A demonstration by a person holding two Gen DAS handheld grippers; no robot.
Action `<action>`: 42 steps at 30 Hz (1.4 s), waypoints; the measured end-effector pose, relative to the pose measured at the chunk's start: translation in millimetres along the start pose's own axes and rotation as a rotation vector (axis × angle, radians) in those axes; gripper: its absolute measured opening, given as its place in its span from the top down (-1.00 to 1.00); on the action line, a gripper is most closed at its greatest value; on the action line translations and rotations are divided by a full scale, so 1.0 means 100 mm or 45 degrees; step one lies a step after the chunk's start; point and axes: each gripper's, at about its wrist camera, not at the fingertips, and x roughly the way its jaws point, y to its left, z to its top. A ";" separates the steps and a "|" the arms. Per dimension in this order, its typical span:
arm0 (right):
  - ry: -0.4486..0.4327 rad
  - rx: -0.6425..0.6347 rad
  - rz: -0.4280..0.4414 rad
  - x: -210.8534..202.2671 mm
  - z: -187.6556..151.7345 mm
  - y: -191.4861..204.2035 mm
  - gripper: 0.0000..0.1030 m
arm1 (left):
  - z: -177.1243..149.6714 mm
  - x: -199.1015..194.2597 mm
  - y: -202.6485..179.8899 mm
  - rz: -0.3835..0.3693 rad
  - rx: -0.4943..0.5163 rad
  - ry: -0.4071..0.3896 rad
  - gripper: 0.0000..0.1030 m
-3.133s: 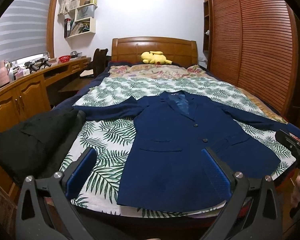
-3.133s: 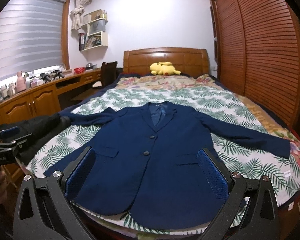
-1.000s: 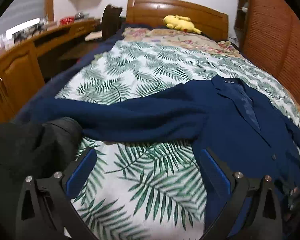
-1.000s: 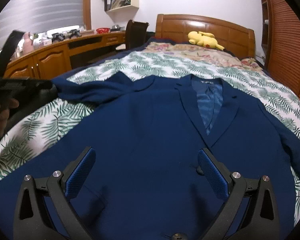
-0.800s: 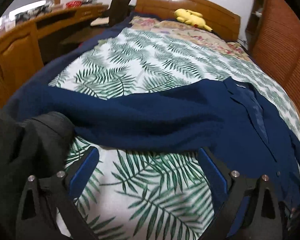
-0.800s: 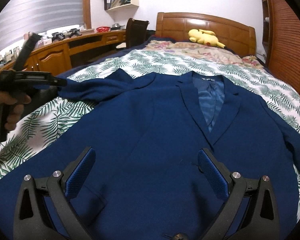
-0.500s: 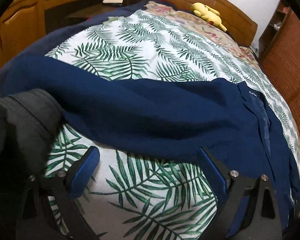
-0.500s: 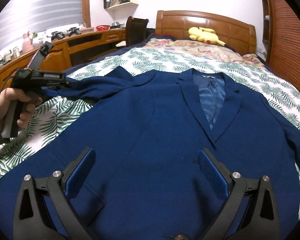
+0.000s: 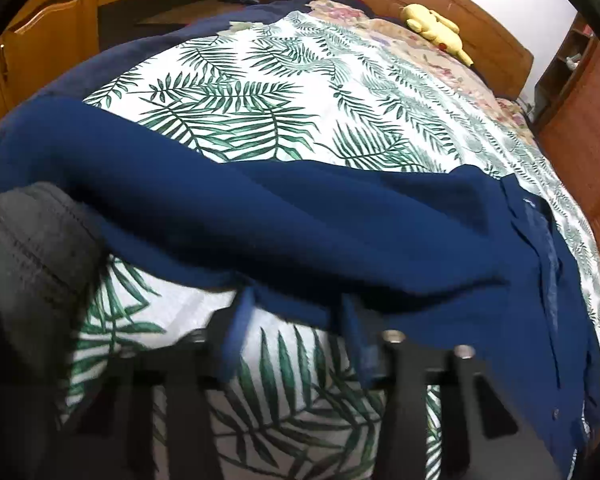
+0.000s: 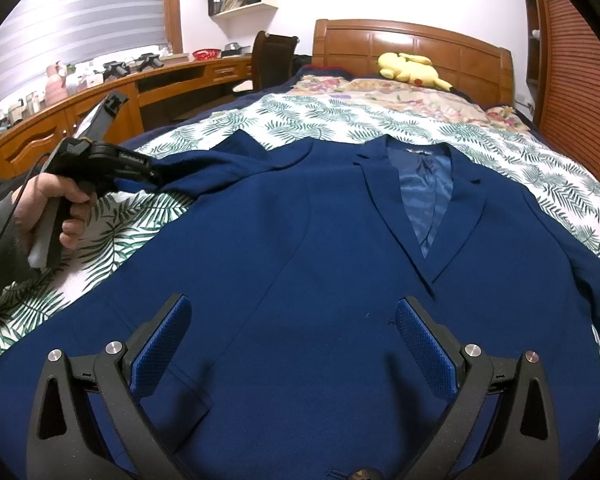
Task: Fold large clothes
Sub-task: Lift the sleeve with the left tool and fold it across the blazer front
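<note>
So the navy blazer [image 10: 320, 248] is laid front-up on the palm-print bedspread [image 9: 260, 92], collar toward 12 o'clock, probably for flat folding; the left gripper [image 9: 296, 320] is closing its jaws on the sleeve [image 9: 260, 220] edge out at 9 o'clock, guessing to swing it across the chest; the right gripper [image 10: 292, 340] hangs wide open and empty over the front, near 6.
</note>
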 end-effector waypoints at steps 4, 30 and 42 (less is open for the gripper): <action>-0.001 -0.001 -0.001 0.00 0.00 0.01 -1.00 | 0.05 0.01 0.01 0.032 0.031 0.003 0.95; -0.011 0.002 0.003 -0.03 0.00 0.02 -1.00 | -0.11 -1.20 -1.54 -0.072 0.588 -0.116 0.98; -0.009 -0.005 0.001 -0.03 0.01 0.02 -1.00 | -0.18 -1.01 -1.01 0.090 0.561 -0.105 0.61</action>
